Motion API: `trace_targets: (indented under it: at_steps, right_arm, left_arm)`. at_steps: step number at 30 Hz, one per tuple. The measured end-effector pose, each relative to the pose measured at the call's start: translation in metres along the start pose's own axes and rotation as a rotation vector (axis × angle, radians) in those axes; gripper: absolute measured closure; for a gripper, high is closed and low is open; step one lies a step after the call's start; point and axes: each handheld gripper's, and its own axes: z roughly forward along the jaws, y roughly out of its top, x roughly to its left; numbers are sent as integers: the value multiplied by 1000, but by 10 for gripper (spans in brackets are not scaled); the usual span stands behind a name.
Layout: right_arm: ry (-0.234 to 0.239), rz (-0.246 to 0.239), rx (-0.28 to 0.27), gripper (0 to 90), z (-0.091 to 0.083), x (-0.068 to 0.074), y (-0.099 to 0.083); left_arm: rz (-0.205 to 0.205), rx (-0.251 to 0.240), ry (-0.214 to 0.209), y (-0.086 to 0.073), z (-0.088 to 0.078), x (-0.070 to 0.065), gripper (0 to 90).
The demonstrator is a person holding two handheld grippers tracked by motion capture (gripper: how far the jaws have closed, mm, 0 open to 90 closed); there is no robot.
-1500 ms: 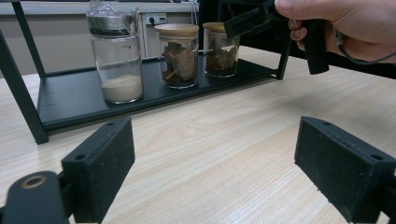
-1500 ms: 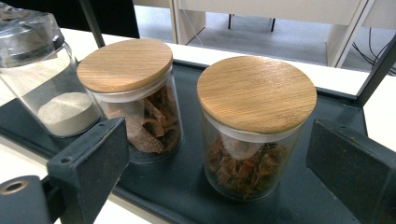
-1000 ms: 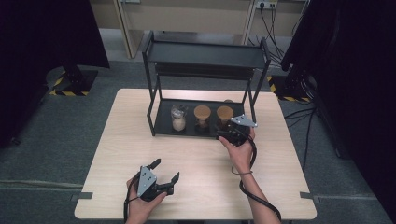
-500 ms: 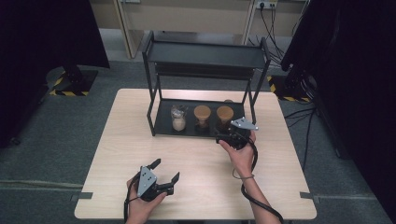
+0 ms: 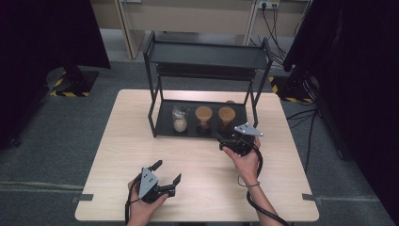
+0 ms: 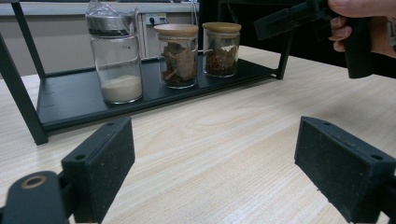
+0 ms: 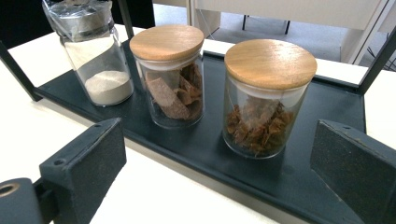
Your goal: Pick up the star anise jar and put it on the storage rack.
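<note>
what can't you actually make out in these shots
- Top shelf of the rack: in the high view its dark surface hides whatever may lie on it.
- Glass shaker: its top is cut off by the right gripper view's upper edge, and crinkled film blurs its cap.
- Right-hand jar: its brown contents are too fine to name.
- Right gripper: in the high view the grey plate and hand cover its jaws.

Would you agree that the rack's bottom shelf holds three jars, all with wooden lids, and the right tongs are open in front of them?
Not quite: only two jars have wooden lids; the third jar, with white powder, has a metal top, as the right gripper view shows. The right tongs are open in front of them.
</note>
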Motion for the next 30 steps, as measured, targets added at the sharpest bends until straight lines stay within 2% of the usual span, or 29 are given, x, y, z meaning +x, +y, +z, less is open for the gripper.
trace_targets:
  at_steps: [30]
  right_arm:
    - [25, 8, 6, 40, -36, -3, -26]
  left_arm:
    - [-1, 1, 1, 0, 1, -1, 119]
